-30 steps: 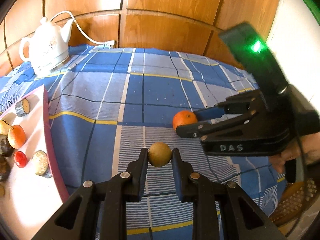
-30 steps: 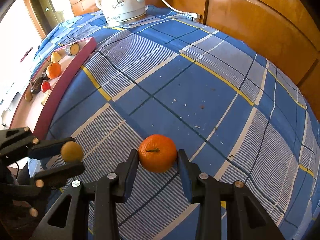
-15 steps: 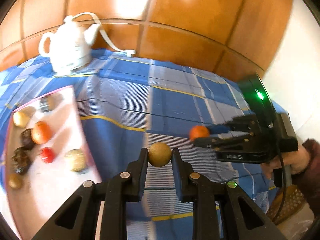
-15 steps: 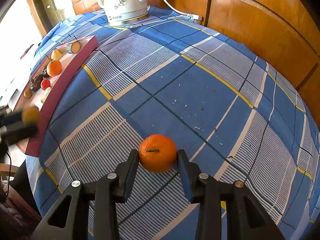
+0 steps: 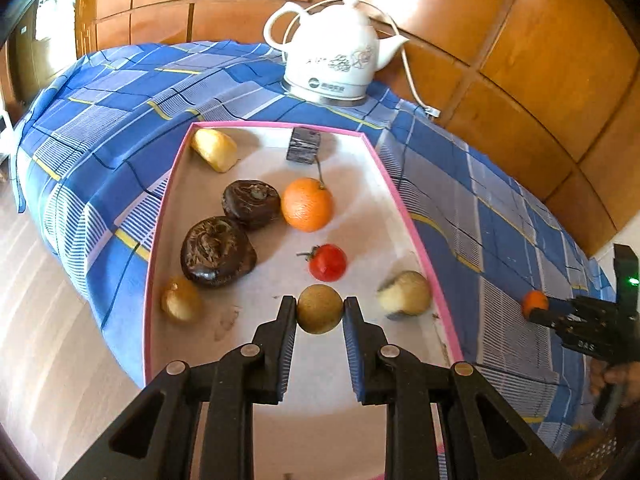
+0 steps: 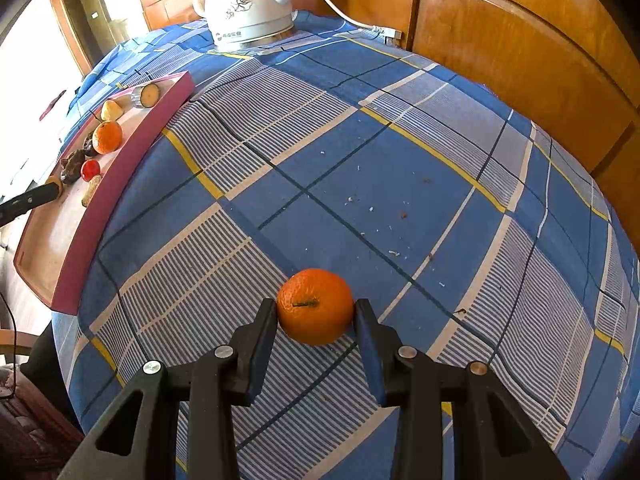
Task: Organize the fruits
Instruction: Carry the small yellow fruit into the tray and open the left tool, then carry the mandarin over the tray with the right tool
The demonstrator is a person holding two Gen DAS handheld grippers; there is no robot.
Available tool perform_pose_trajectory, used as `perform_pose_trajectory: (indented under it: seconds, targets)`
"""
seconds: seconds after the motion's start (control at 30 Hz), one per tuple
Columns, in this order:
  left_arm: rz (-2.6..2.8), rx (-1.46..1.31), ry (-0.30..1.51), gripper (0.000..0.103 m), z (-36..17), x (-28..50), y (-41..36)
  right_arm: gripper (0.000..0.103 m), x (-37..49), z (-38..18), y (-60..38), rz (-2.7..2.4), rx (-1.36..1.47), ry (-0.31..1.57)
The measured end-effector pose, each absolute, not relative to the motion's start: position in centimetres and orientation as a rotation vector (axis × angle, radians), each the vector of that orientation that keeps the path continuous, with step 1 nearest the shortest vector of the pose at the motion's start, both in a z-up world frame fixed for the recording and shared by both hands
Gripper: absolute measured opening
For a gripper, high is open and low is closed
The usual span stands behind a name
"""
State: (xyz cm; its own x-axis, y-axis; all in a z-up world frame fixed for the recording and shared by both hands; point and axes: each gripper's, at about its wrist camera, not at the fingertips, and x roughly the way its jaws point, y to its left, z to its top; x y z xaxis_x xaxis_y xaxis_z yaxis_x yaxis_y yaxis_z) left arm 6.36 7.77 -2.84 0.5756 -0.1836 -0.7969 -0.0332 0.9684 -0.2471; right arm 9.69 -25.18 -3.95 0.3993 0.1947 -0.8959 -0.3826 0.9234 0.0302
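Seen from the left wrist, the left tool (image 5: 320,315) pinched a small brown fruit (image 5: 319,309) between its pads and hung above the near half of the pink-rimmed tray (image 5: 404,216). A second earlier that same fruit had been held over the open cloth with the tray off at the left edge; half a second earlier the tray had slid partly under the tool. The carry was thus nearly done, and I judge that only lowering and letting go remained. On the tray lay an orange (image 5: 307,204), a red tomato (image 5: 328,263), two dark wrinkled fruits (image 5: 216,251), a pale piece (image 5: 405,293) by the right rim, a yellowish piece (image 5: 214,149) at the far left corner, and a small round fruit (image 5: 181,300) by the left rim. A white kettle (image 5: 332,64) stood on the counter beyond the tray's far edge. At the right edge of the counter the right tool (image 5: 538,309) showed small, with a mandarin (image 5: 535,302) at its tip.

From the right wrist, the right tool (image 6: 316,316) clamped the mandarin (image 6: 315,306) just over the striped cloth (image 6: 400,184) near the counter's front edge, placed as it had been a second before. The tray (image 6: 120,168) sat well apart at the left edge, so this fruit had its whole trip left.
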Motion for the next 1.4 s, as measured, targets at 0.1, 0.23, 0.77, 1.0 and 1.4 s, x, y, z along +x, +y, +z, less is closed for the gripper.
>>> perform_pose_trajectory:
  seconds: [0.1, 0.23, 0.77, 1.0, 1.4]
  targets:
    - [-0.066, -0.226, 0.942, 0.024, -2.9, 7.2, 8.0, 0.04, 9.8, -4.0, -25.2, 0.369, -0.189, 1.103]
    - [-0.024, -0.163, 0.945, 0.024, -3.3, 8.8, 8.1, 0.04, 9.8, -4.0, -25.3, 0.37, -0.188, 1.104]
    - [0.03, -0.107, 0.934, 0.028, -4.3, 7.3, 7.1, 0.04, 9.8, -3.9, -25.2, 0.371, -0.195, 1.103]
    - [0.014, -0.084, 0.904, 0.034, -3.3, 6.5, 5.7, 0.04, 9.7, -3.9, -25.1, 0.368, -0.201, 1.101]
    - [-0.029, -0.051, 0.872, 0.034, -2.2, 5.7, 3.8, 0.04, 9.7, -3.9, -25.1, 0.368, -0.204, 1.1]
